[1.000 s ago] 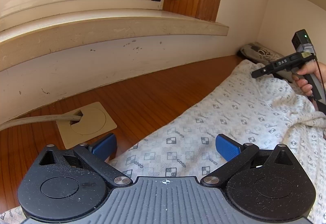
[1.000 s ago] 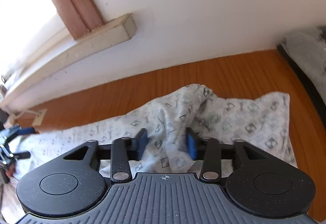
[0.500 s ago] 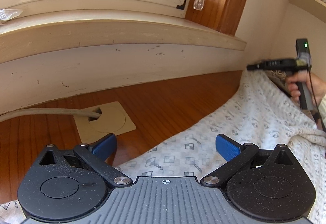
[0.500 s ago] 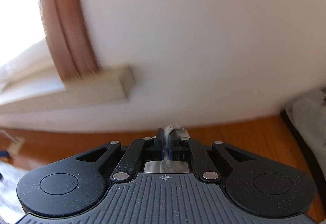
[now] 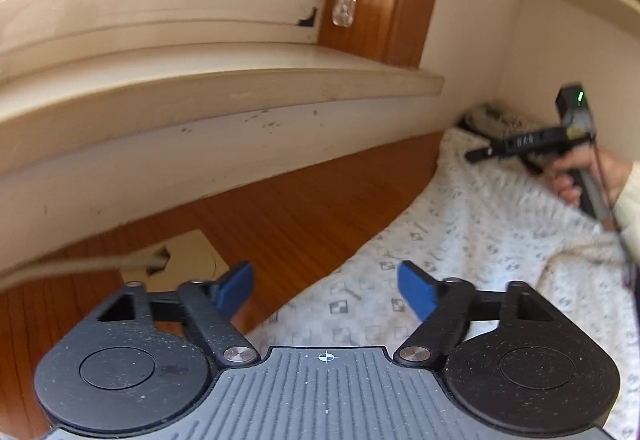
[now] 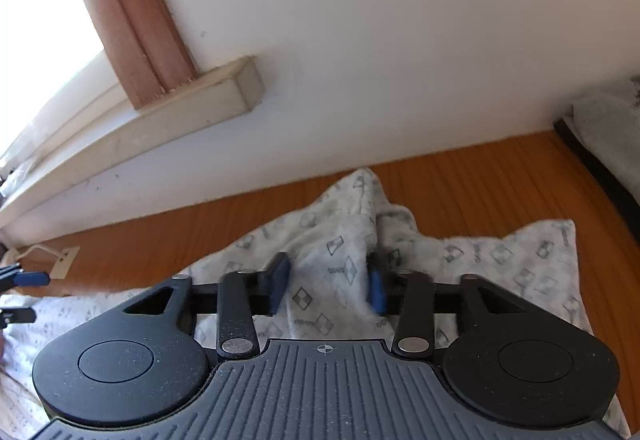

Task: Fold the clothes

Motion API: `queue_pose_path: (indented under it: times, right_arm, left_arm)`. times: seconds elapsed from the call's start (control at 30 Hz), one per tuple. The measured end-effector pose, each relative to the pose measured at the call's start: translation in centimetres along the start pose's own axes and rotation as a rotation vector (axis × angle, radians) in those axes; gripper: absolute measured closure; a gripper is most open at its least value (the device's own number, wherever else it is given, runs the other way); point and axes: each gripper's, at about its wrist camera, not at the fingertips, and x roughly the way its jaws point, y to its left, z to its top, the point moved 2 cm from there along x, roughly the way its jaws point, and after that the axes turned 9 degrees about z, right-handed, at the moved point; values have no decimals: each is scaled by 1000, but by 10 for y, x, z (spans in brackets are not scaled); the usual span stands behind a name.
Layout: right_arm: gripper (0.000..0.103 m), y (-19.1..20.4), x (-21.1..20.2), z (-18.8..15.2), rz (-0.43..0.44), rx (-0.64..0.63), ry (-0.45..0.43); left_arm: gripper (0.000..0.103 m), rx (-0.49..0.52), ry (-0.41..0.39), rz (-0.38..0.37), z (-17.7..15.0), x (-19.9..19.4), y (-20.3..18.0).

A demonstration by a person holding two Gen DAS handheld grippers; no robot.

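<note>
Cloth (image 6: 340, 252) lies spread along the wooden bench (image 5: 304, 208), a pale fabric printed with small grey squares and lettering, with one raised peak near the wall and a flat corner (image 6: 560, 240) reaching out to the right. Half a second ago the right tool (image 6: 328, 284) was clamped tight on a pinch of this fabric and lifted, so that its camera saw mostly wall; now its pads stand apart, with the peak of fabric between them but not gripped. In my judgement it has let go of what it carried, and the rumpled ridge is where that piece came down. The left tool (image 5: 326, 286) is wide open as it was a second ago, holding nothing, and hovers over the cloth's near edge beside a beige cable plate (image 5: 180, 260).

The fabric looks soft and thin, creased in folds near the person's hand (image 5: 576, 176). It is not a neat packet: edges wander and the middle bunches. Whether this drop closes a fold or only repositions the piece, I cannot tell.
</note>
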Motion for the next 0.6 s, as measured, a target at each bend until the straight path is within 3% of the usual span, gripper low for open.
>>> queue_pose_path:
  times: [0.03,0.1,0.13,0.2,0.23,0.27,0.33,0.4,0.47,0.5,0.6]
  right_arm:
    - [96,4,-4,2,0,-15,-18]
    - [96,12,-13,7,-1,-44,-54]
    - [97,15,-19,9,-2,-57,-71]
    - [97,14,-26,8,-21,-60,-51]
    - [96,12,-27,6,-33,-59,-27]
    - [96,11,-26,4,-45,-59,-5]
    - [93,7,-21,0,-58,-57,19]
    - [88,5,-21,-10,-57,-54,1]
    - [90,3,-22,-20,-56,-51,-16]
    - [96,2,-22,-24,-55,-49,-22]
    - [97,1,-20,-25,-45,-43,-18]
  left_arm:
    - [25,23,11,9,2,4,-3]
    - [38,43,36,-14,0,11,-3]
    - [39,49,41,-28,-2,13,-3]
    - [44,52,39,-42,-4,13,-2]
    - [55,54,38,-50,-5,12,-2]
    - [77,65,38,-61,-6,12,-2]
    - [95,86,37,-74,-7,13,-4]
    - [100,102,22,-78,-9,12,-5]
    - [100,77,-14,-59,-8,7,-1]
    - [100,55,-33,-53,-7,4,3]
    - [102,32,-42,-34,-9,1,11]
